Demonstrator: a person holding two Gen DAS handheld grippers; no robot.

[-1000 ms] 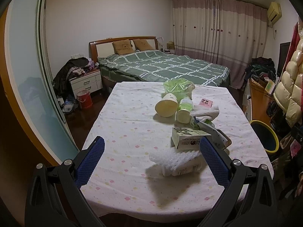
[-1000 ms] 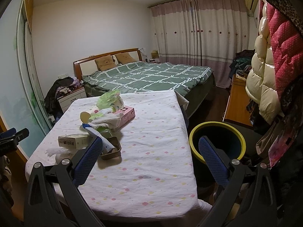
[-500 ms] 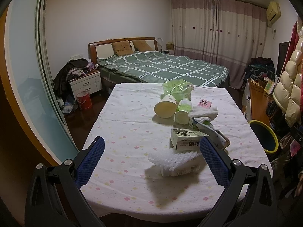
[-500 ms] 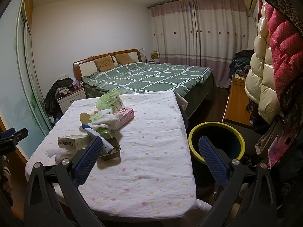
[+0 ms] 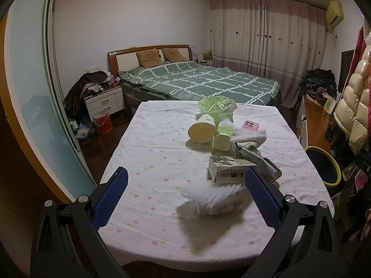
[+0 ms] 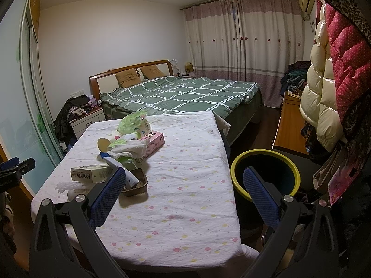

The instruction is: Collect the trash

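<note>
Here the left gripper (image 5: 185, 193) was held with its blue pads spread wide above the near end of the table (image 5: 150, 143), nothing caught between them. Just ahead, a white bubble-wrap sheet (image 5: 208, 193) was draped over a lying bottle (image 5: 226, 205), with a small carton (image 5: 228, 170) behind it. Farther on, a cup on its side (image 5: 202, 131), a green bottle (image 5: 223, 134), a white cloth (image 5: 249, 137) and a green plastic bag (image 5: 216, 107) were clustered together (all on the flowered tablecloth). The right gripper (image 6: 183, 193) was likewise held wide open and empty, over the table's right edge. A yellow-rimmed trash bin (image 6: 264, 176) was seen on the floor just beside the table.
</note>
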